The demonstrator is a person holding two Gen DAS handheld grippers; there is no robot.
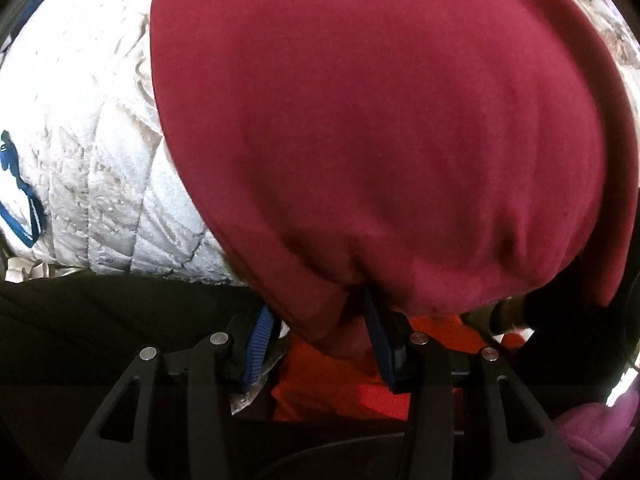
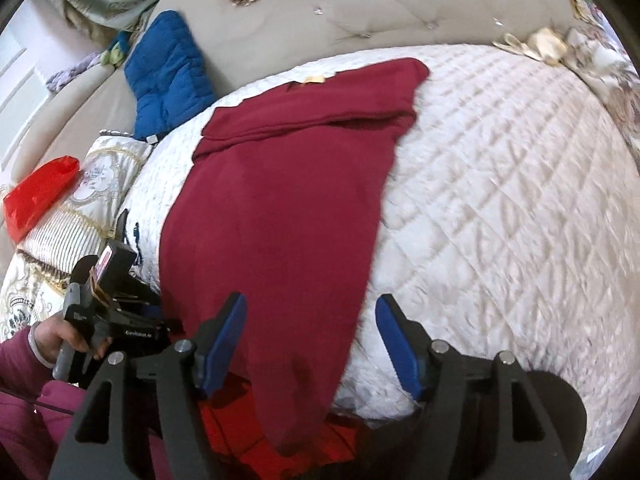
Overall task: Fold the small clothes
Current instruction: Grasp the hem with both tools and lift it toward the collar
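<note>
A dark red garment lies spread on the white quilted bed, its near end hanging over the bed's front edge. In the left wrist view the garment fills most of the frame. My left gripper has its blue pads wide apart, with the garment's lower edge hanging between them; the fabric hides the right fingertip. The left gripper also shows in the right wrist view, at the garment's left edge. My right gripper is open, its fingers on either side of the garment's hanging corner, not closed on it.
A blue cushion, patterned pillows and a red plastic bag lie at the left of the bed. A tufted beige headboard stands behind. Orange-red cloth lies below the bed edge by the grippers.
</note>
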